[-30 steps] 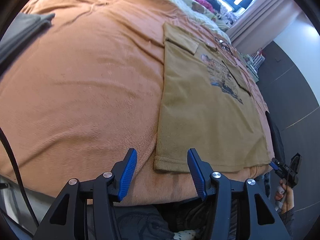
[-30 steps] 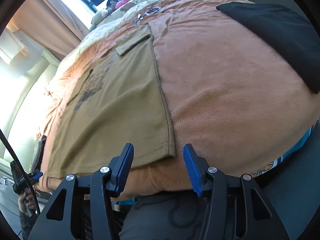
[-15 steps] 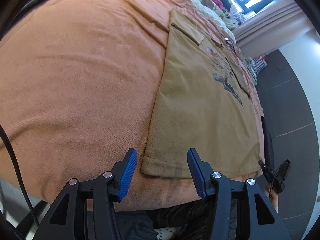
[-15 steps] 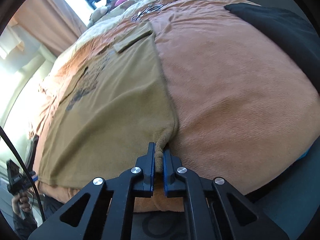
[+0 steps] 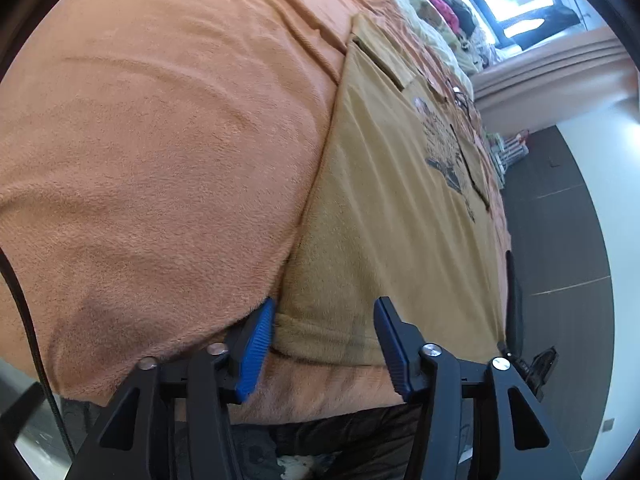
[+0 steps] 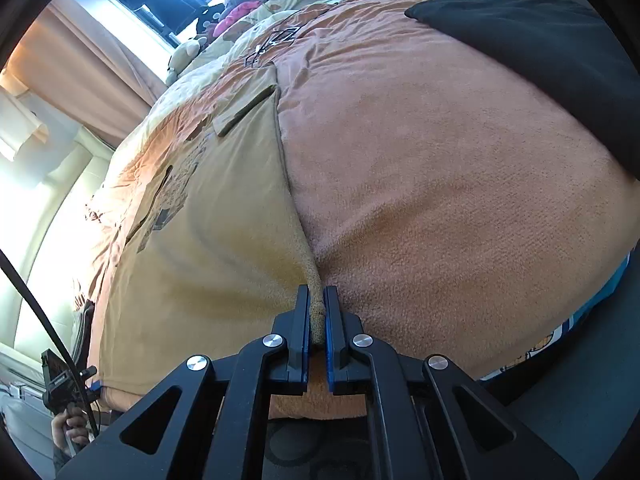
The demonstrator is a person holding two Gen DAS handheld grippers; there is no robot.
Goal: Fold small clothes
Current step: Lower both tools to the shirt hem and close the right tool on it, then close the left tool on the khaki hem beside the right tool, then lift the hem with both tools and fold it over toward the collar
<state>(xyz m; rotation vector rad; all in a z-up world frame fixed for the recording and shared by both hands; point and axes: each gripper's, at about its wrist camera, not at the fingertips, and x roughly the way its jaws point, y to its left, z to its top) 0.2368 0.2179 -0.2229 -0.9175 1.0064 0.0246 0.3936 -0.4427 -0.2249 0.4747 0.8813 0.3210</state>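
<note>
Tan printed cotton T-shirt (image 5: 392, 216) lies flat on orange fleece bed blanket (image 5: 160, 140). Right claw (image 6: 317, 316) clenched on near hem corner; left claw (image 5: 324, 322) closing around other corner, not yet pinching.

The black left gripper with blue pads (image 5: 324, 332) closes around the near hem corner of a mustard-yellow printed T-shirt (image 5: 400, 208), spread along the orange fleece blanket's (image 5: 160, 160) near edge.

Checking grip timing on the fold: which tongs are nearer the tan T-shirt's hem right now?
Right. The right tongs are shut on a hem corner of the tan T-shirt. The left tongs straddle the other corner, closing, with the fabric between them but not yet pinched.
</note>
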